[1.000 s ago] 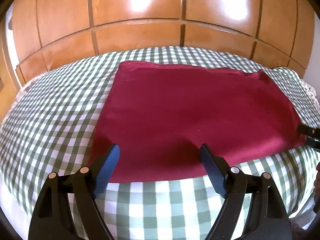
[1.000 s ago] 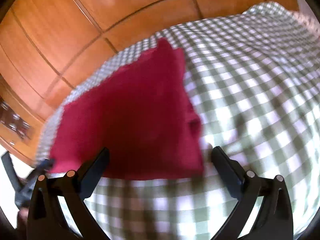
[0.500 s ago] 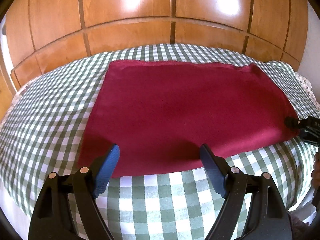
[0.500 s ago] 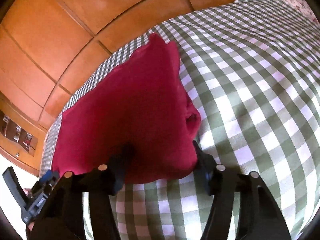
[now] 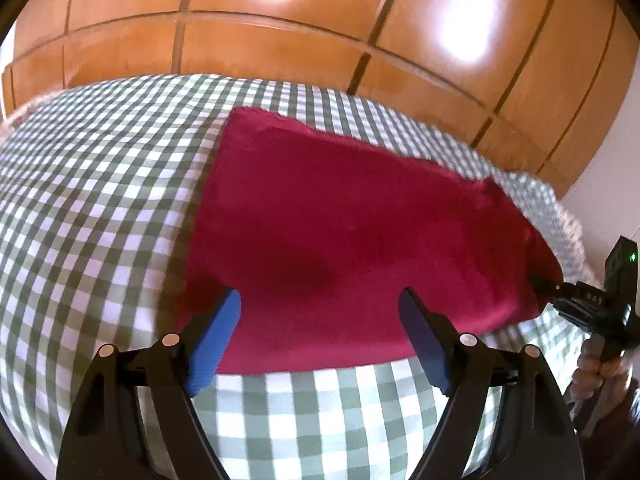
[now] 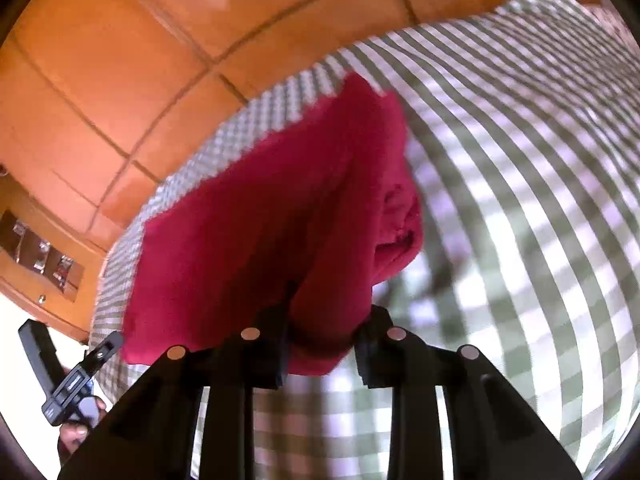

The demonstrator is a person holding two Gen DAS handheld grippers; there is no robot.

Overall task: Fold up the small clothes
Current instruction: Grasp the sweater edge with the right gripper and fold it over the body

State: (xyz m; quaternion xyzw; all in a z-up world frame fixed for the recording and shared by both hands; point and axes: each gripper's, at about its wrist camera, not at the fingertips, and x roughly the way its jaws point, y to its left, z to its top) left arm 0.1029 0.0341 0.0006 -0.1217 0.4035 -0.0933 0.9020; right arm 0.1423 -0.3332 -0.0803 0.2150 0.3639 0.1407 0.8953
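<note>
Red cloth [image 5: 360, 240] lies spread flat on the checked bed [image 5: 100, 200], no fold yet visible. Right claw [image 6: 320, 344] is closing on its near corner; left claw [image 5: 320, 332] gapes empty above the near edge.

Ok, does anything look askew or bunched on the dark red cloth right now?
Yes. The dark red cloth is bunched into a puckered fold at the corner where the right gripper is closing on it. The rest lies flat on the green-and-white checked bedspread.
</note>
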